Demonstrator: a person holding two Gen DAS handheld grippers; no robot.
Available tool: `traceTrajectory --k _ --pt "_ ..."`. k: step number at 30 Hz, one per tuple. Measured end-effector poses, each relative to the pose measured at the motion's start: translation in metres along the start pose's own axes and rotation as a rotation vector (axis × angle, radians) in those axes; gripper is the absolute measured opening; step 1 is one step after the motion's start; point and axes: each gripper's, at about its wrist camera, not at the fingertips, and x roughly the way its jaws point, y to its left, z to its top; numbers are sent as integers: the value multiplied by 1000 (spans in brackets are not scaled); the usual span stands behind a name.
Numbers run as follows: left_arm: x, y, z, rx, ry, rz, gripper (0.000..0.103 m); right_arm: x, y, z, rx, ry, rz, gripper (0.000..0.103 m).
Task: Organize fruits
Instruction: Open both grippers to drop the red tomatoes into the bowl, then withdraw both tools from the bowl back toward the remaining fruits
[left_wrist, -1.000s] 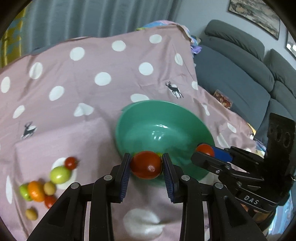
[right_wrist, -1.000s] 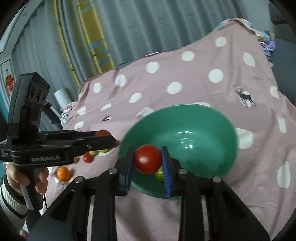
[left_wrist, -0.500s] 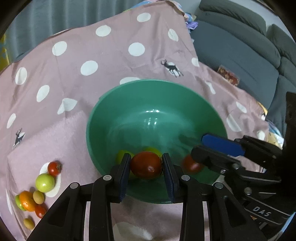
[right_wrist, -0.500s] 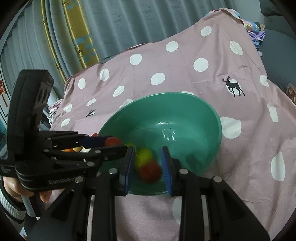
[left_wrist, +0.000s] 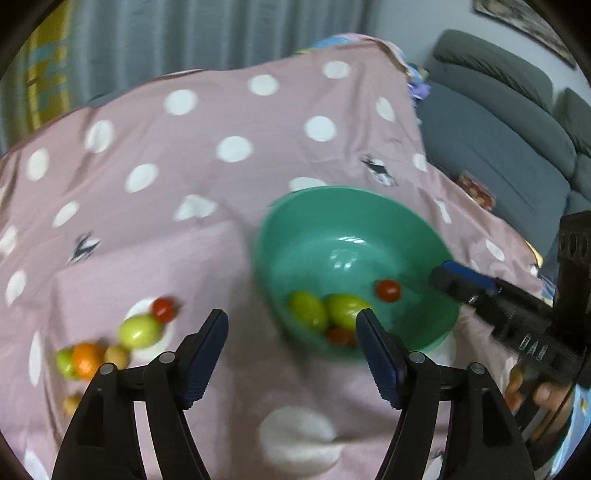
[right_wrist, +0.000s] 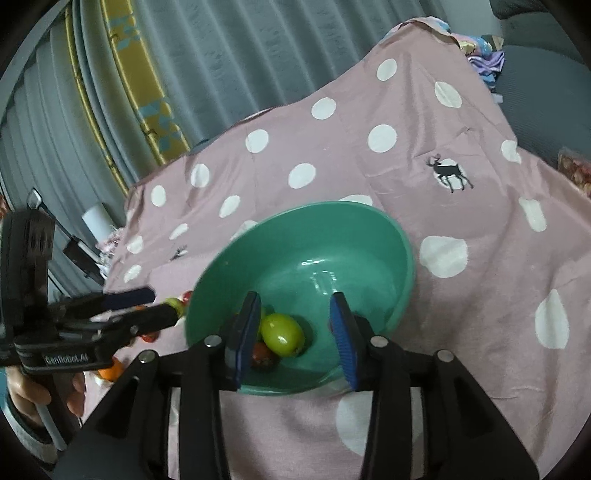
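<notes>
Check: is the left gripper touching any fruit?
Apart. The left wrist view shows the left gripper open and empty, bare cloth between its fingers; the fruit lies beyond, in the green bowl.

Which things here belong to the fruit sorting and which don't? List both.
Job: round green plastic bowl; two green fruits and small red tomatoes inside it; loose fruit pile on the cloth.

Lying about: pink polka-dot cloth; grey sofa; grey curtain.
</notes>
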Motion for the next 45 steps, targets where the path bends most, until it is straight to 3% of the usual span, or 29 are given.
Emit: traceTrajectory --k 8,12,15,18,22,29,36,40,45 --pt "-21 43 -49 -153 12 106 73 6 36 -6 -79 27 69 46" --pt "-36 56 -65 -185 -13 170 83 7 52 -10 -116 30 62 54" --pt "-45 62 -76 -205 -19 177 84 6 63 -11 -141 27 57 56" --pt "-49 66 -84 -209 -16 199 84 5 72 -14 -157 21 62 66" --pt "-56 73 -93 -233 -24 209 95 4 82 -16 -182 10 60 78" --pt "-65 84 -101 -281 -35 195 97 7 91 -19 -168 15 87 91" --pt "-71 103 -105 -405 -47 52 97 14 108 -31 -206 61 108 91" --pt "-78 106 -105 -434 -110 -135 99 13 113 -35 -212 71 135 91" --pt "-85 109 -108 -457 -169 -246 102 16 121 -41 -227 93 155 91"
